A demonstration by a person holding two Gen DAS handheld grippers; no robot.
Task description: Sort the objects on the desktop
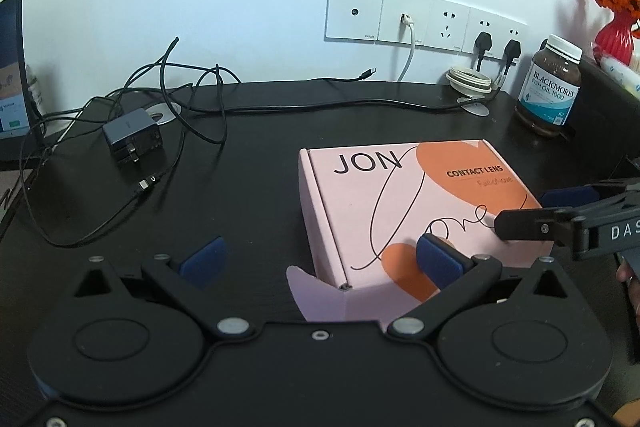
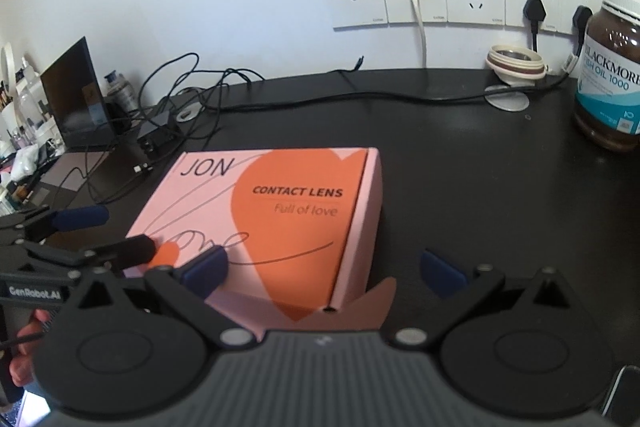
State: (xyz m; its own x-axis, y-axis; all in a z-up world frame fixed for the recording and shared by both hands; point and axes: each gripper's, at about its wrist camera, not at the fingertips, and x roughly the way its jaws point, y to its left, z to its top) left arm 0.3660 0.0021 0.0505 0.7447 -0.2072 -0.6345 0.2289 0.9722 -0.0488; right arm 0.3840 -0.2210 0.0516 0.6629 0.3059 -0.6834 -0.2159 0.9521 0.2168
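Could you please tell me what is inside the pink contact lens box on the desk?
The contact lens box is closed, so its contents are hidden. Only its printed lid and a flap sticking out at the front show. Both hand-held grippers, left and right, are open around it.

A pink box [image 1: 404, 203] with an orange heart lies flat on the desk. Its lid is closed. A flap sticks out at 6 o'clock.
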